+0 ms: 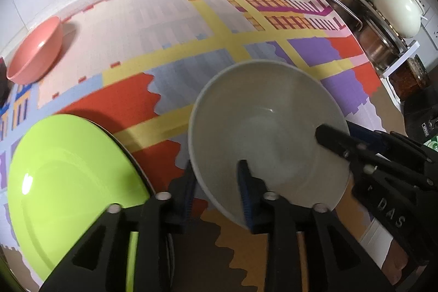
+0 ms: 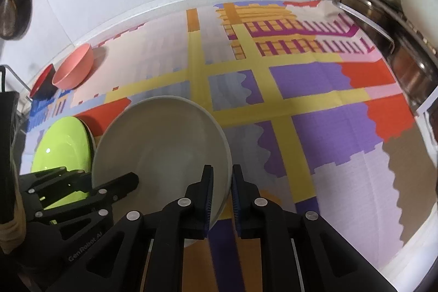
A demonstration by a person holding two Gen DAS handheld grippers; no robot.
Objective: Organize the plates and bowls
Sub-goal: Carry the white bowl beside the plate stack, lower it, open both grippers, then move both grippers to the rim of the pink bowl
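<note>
A grey-white bowl is held tilted above the patterned mat; it also shows in the right wrist view. My left gripper straddles its near-left rim, one finger outside, one inside, with a gap left. My right gripper is shut on the bowl's right rim; it shows in the left wrist view. A lime-green plate lies on a dark plate at the left, also in the right wrist view. A pink bowl sits at the far left, also in the right wrist view.
A colourful patterned mat covers the counter. A rack with steel pots and cream lids stands at the right. A red-and-black bowl sits beside the pink bowl. A white wall runs along the back.
</note>
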